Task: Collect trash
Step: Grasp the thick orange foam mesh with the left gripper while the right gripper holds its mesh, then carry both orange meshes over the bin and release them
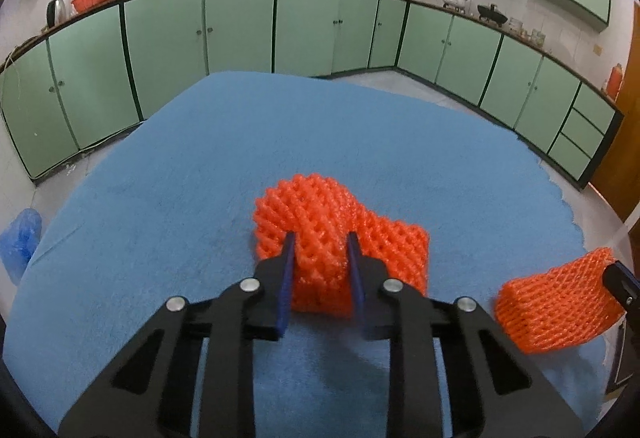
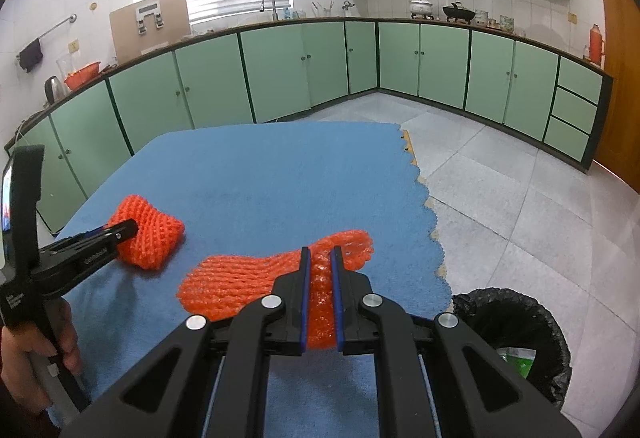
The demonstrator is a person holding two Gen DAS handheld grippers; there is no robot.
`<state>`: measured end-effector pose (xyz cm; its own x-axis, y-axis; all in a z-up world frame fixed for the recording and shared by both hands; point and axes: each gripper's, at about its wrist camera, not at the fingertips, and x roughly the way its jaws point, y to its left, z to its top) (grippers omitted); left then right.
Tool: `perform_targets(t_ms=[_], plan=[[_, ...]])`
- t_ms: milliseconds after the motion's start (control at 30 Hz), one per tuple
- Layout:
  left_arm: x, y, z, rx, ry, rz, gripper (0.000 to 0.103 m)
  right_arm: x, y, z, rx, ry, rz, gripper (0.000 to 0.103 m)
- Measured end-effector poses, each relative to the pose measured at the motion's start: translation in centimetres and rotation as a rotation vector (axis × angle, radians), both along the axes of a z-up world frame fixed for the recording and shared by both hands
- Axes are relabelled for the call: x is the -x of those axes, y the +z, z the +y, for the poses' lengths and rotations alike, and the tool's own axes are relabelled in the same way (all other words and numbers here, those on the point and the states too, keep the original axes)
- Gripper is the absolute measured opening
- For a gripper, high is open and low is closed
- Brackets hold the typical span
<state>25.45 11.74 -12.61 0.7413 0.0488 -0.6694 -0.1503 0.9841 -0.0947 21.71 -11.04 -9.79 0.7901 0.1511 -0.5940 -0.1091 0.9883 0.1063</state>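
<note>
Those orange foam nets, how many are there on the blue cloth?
2. One orange foam net is pinched in the left gripper; the other foam net is pinched in the right gripper. No others show.

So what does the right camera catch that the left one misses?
Only the right view shows the bin with its black liner beside the table, and the hand holding the left claw. Only the left view shows a blue bag on the floor. Both show the blue cloth, two orange nets, one in each claw, and the green cabinets.
</note>
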Motion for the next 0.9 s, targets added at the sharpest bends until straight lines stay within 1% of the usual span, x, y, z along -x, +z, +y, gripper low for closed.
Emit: perform_targets(t_ms=[300, 500, 667, 900], plan=[[2.4, 3.0, -2.5, 0.01, -0.064, -0.071, 0.021, 1.4, 2.3, -1.0, 0.001, -0.015, -0.049, 0.009], [3.5, 4.4, -5.4, 0.009, -0.126, -0.103, 0.021, 2.9, 4.0, -2.9, -0.001, -0.041, -0.082, 0.01], [4.1, 5.2, -9.0, 0.018, -0.193, -0.122, 0.021, 4.3, 5.3, -5.8, 0.006, -0.098, -0.106, 0.01], [4.4, 5.5, -15.1, 0.043, -0.3, -0.143, 0.021, 5.7, 5.6, -11.0, 0.02, -0.207, -0.107, 0.009]])
